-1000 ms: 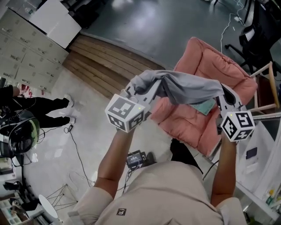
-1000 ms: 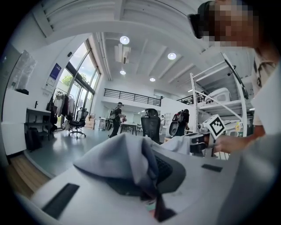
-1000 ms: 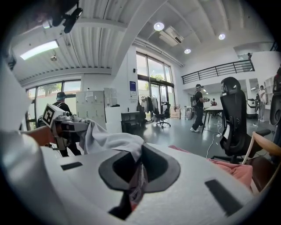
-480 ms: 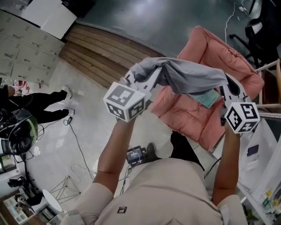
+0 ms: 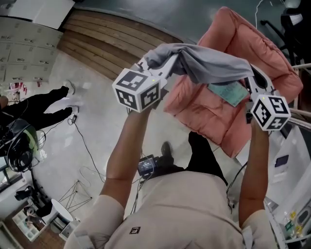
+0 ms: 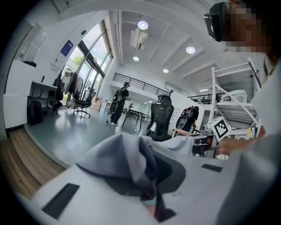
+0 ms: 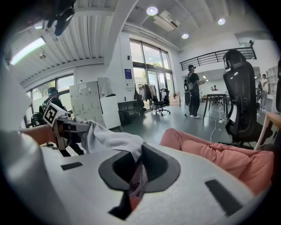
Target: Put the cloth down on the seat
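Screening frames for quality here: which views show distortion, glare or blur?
Head view: sharp and evenly lit, with a pale sheen on the dark floor. Left gripper view: strong fisheye bend, dark corners, bright windows, and the cloth soft up close. Right gripper view: same fisheye bend and dark corners, washed-out windows, cloth slightly soft.

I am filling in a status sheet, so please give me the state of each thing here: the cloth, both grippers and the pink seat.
Cloth: held up in the air, stretched between both grippers, not yet on the seat.
Left gripper: fingers shut on one end of the cloth.
Right gripper: fingers shut on the other end of the cloth.
Seat: below the cloth, partly hidden by it.
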Tool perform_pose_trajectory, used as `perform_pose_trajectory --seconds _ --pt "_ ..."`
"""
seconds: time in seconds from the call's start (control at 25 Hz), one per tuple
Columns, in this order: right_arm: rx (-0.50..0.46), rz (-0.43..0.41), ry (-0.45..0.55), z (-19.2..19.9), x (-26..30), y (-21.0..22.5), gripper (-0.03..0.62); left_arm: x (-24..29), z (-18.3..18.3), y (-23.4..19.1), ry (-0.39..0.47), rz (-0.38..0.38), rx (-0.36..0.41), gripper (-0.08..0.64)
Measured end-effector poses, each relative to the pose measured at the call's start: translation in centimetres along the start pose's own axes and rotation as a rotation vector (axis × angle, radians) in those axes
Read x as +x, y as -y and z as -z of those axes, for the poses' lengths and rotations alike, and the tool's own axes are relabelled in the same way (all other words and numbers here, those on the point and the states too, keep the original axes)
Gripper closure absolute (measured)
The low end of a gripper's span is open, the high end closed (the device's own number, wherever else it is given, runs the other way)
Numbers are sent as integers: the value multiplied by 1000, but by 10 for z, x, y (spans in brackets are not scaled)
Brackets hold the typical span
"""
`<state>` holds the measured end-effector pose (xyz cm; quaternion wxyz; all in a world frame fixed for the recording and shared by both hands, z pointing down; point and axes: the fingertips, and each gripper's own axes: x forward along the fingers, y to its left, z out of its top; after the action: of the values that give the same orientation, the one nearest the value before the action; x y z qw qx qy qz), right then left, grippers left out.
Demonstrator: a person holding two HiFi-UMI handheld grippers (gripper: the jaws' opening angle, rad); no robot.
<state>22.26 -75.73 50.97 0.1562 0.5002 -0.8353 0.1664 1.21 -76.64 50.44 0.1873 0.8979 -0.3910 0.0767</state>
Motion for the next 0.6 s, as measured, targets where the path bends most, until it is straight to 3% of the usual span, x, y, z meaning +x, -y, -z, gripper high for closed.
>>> perform_pose_trajectory --seconds 0.32,0.6 --pt "45 -16 -87 78 87 38 588 59 79 -58 -111 -38 -81 541" --pt "78 -12 -154 167 146 74 588 115 176 -92 -213 -83 -154 541"
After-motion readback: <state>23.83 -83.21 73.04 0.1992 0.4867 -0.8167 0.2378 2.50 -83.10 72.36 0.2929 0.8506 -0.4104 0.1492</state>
